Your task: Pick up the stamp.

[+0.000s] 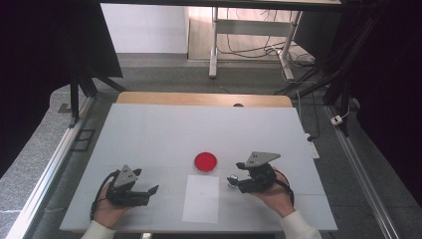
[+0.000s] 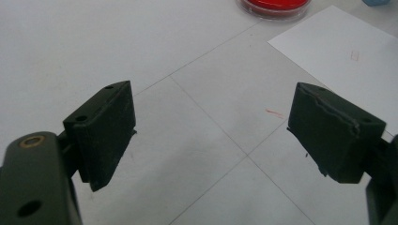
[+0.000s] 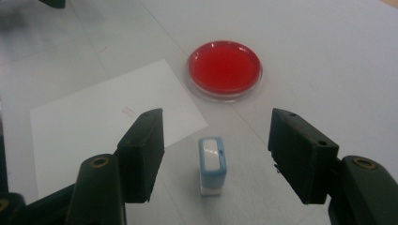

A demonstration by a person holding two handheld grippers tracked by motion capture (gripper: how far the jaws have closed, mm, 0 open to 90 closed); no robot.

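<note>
With your right gripper (image 3: 216,154) jaws apart around the upright stamp (image 3: 212,165), centre them and close squarely so it stays upright.

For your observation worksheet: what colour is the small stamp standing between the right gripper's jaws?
The stamp is light blue with a white top, best seen in the right gripper view.
</note>
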